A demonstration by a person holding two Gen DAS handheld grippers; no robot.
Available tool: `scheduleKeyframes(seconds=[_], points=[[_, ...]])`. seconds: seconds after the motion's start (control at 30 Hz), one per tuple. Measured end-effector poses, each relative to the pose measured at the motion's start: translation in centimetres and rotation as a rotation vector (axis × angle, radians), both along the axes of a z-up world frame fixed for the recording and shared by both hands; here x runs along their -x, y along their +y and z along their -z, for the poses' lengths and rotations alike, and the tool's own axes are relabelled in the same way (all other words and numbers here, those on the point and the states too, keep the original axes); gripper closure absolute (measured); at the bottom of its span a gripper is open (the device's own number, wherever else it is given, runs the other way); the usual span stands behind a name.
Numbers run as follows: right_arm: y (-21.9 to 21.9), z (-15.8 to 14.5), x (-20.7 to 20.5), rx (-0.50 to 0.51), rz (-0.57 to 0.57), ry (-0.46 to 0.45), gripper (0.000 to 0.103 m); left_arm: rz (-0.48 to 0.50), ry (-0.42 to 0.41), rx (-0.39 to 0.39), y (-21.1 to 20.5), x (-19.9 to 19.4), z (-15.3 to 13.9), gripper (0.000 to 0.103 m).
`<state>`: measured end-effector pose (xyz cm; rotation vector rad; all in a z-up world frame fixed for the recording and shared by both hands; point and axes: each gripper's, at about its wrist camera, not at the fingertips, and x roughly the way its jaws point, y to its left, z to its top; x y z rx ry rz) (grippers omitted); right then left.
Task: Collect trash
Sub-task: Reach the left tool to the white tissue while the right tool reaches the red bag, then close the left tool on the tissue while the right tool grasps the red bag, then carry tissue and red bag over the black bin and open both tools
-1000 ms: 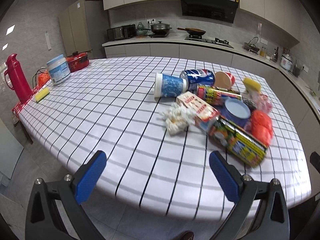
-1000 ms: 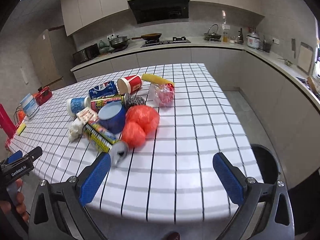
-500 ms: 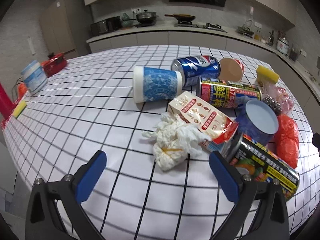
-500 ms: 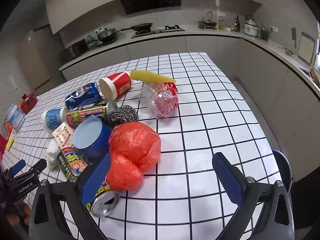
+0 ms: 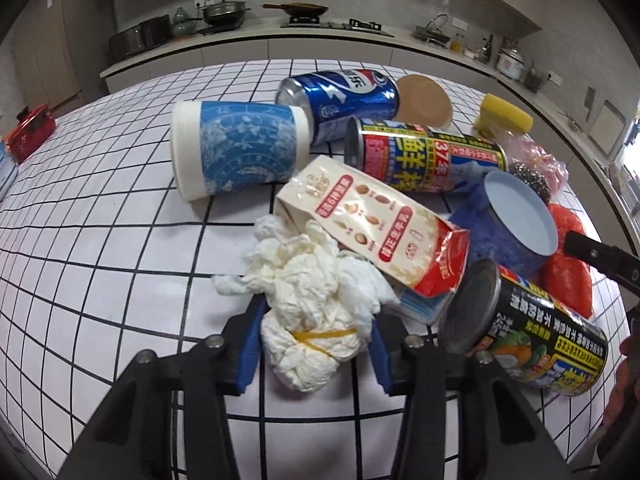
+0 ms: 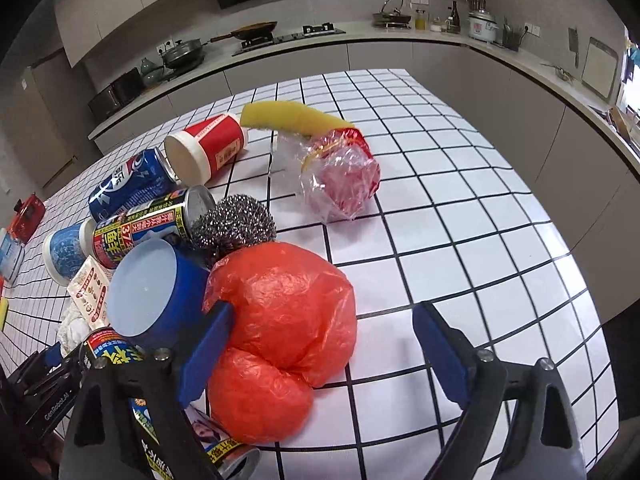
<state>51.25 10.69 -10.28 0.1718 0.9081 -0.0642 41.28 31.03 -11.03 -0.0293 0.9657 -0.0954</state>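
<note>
Gridded white worktop (image 6: 460, 216) bearing heaped trash: three printed metal cans, three cups. Right claw (image 6: 320, 354), jaws spread wide, straddles the glossy, lumpy red plastic bag (image 6: 280, 320) without gripping. Left claw (image 5: 314, 350), seen closely only in the left view, pinches the crumpled, rubber-banded white tissue wad (image 5: 316, 312) at the heap's near edge.

1. Open checked tabletop (image 6: 480, 240) right of the orange plastic bag (image 6: 280, 320): unobstructed passage.
2. Black drink can (image 5: 532, 328) and torn carton (image 5: 376, 220) crowding the tissue wad (image 5: 316, 304).
</note>
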Motion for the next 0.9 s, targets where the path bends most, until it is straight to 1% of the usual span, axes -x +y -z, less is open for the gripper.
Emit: scheduleKeyframes(seconds=[0.07,0.13,0.2,0.23,0.3,0.43,0.57,0.67,0.77,0.9], points=[[0.1,0.2,-0.1,-0.014,-0.005,0.004,0.017,-0.006,-0.004,0.033,0.6,0.4,-0.4,0.059],[0.4,0.4,-0.1,-0.034,-0.024,0.003,0.041,-0.014,-0.015,0.048,1.3,0.7,-0.8,0.06],[0.6,0.5,-0.1,-0.067,-0.045,0.006,0.052,-0.019,-0.032,0.06,1.8,1.2,-1.4,0.06],[0.8,0.4,-0.1,-0.072,-0.055,0.005,0.059,-0.022,-0.041,0.064,2.0,1.4,-1.8,0.06],[1.2,0.3,-0.1,-0.079,-0.078,0.001,0.068,-0.026,-0.07,0.064,2.1,1.9,-2.5,0.06],[1.8,-0.3,0.5,-0.088,-0.105,-0.023,0.076,-0.035,-0.096,0.066,2.6,2.0,-3.5,0.06],[1.2,-1.7,1.5,-0.088,-0.088,-0.07,0.076,-0.029,-0.124,0.065,2.3,1.6,-4.7,0.06],[-0.3,-2.9,2.1,-0.091,-0.056,-0.099,0.076,-0.015,-0.154,0.067,2.1,1.8,-5.8,0.06],[-2.0,-4.3,3.1,-0.069,-0.013,-0.128,0.076,0.017,-0.176,0.087,1.4,1.7,-7.1,0.06],[-5.5,-5.6,4.7,-0.032,0.068,-0.146,0.076,0.084,-0.199,0.123,-1.1,1.6,-8.7,0.06]])
